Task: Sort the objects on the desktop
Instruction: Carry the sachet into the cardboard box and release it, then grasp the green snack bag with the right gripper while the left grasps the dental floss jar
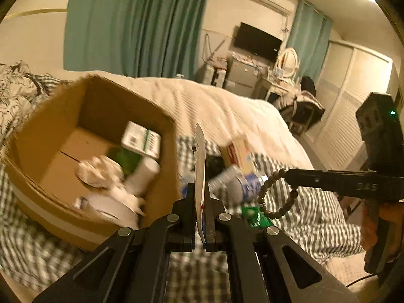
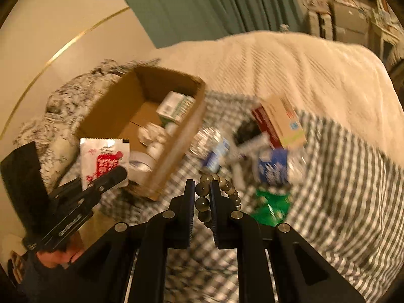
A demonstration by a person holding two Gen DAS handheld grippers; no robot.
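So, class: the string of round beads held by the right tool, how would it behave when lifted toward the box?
Likely floppy: the bead string droops in a loop from the right tool rather than holding shape. Probably swings as it travels. Its round beads might slip, since the tool pinches only a few.

Motion blur smears the clutter right of the cardboard box (image 2: 141, 116): the bottles (image 2: 214, 151), the blue pack (image 2: 272, 168) and the green wrapper (image 2: 274, 205) carry no readable print. Inside the box, the white crumpled things (image 1: 101, 171) cannot be identified. The sachet (image 1: 200, 176) shows only its edge in the left wrist view, its lower end hidden between the left tool (image 1: 201, 189) fingers. The bead string (image 2: 217, 192) vanishes behind the right tool (image 2: 202, 189).
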